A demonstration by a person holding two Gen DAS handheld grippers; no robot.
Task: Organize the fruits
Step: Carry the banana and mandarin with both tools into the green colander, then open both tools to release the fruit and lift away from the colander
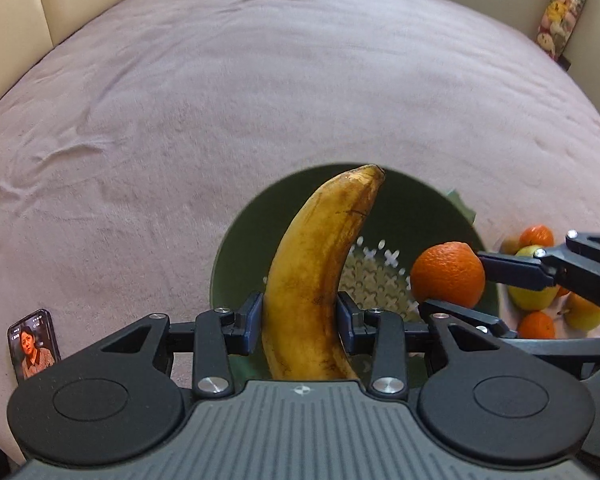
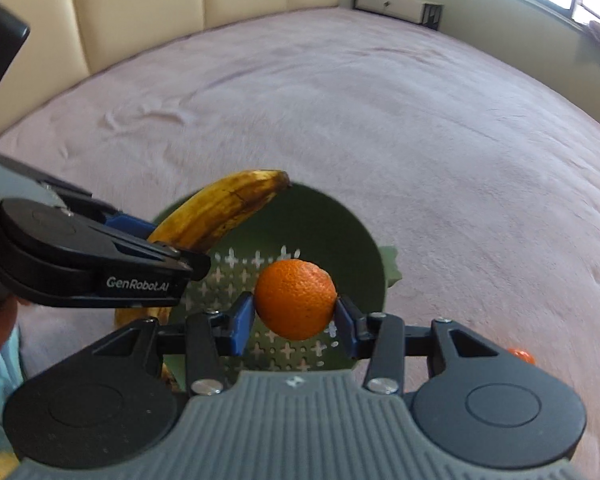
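Left gripper: the black two-finger left gripper [image 1: 300, 320] with blue pads is clenched on a ripe yellow banana with brown freckles [image 1: 320, 272]; both pads press its sides about midway along, and the fruit's tip points up and away from the camera.

Right gripper: the black two-finger right gripper [image 2: 296, 314] with blue pads grasps a round orange mandarin with pebbled skin [image 2: 296, 300], one pad on each side.

Colander: a dark green round plastic colander [image 2: 340, 224] with cross-shaped holes in its pale-looking bottom sits on the bedspread; both held fruits hang over its bowl, the banana over the left part and the mandarin over the right in the left wrist view.

Remaining fruit: to the right of the colander in the left wrist view lies a cluster of loose fruit [image 1: 540, 296], small orange mandarins and yellow-green apple-like fruits; what they rest on cannot be told.

Writing: "GenRobot.AI" in white letters on the side of the left gripper's finger, read in the right wrist view; a small white emblem sits on each gripper's grey ribbed body.

Surface: a pale pink fuzzy bedspread [image 1: 220, 100], rumpled in places, with a cream padded headboard [image 2: 140, 8] behind it.

Phone: a dark smartphone [image 1: 32, 344] lies at the left on the bedspread, its screen lit with a person pictured; its small text is unreadable.
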